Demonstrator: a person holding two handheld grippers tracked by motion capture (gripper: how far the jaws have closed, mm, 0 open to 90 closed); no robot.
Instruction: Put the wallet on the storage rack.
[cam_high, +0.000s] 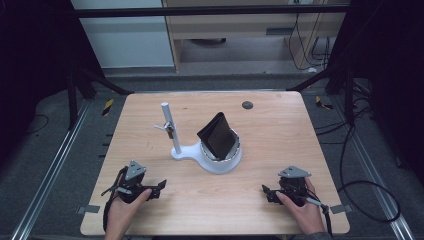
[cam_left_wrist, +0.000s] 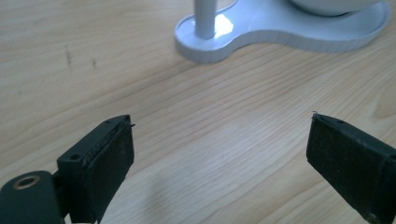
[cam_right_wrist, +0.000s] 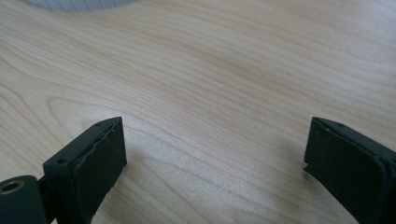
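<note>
A white stand (cam_high: 182, 152) sits mid-table, with an upright post (cam_high: 170, 127) and a round cup (cam_high: 222, 160) holding a dark folded wallet-like thing (cam_high: 217, 136) that leans in it. My left gripper (cam_high: 159, 187) rests low near the front left, jaws wide apart and nothing between them. In the left gripper view the stand's base (cam_left_wrist: 280, 28) lies ahead of the open left gripper (cam_left_wrist: 219, 144). My right gripper (cam_high: 266, 192) sits near the front right, also open and holding nothing. Bare wood lies between the jaws of the right gripper (cam_right_wrist: 215, 154).
The wooden table (cam_high: 280, 130) has a small dark round mark (cam_high: 247, 105) near its far edge. Black frame bars and cables (cam_high: 360, 165) surround the table on the floor. A small clip (cam_high: 169, 128) is fixed to the post.
</note>
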